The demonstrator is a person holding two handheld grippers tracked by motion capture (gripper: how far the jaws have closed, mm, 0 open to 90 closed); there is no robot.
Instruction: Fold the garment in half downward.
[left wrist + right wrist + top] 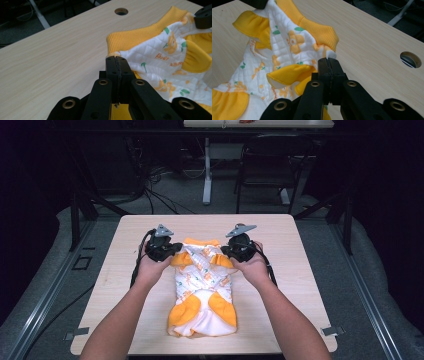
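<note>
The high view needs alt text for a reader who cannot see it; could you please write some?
A person's two hand-held grippers, left gripper and right gripper, each pinch a top corner of a white-and-orange baby garment lying on a light wooden table.

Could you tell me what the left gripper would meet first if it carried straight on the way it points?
Probably the garment's yellow ribbed band, just beyond the left gripper; depth is uncertain.

Garment (202, 285) lies mid-table (300, 270) — one hand-held gripper (172, 251) left, another (227, 251) right.
</note>
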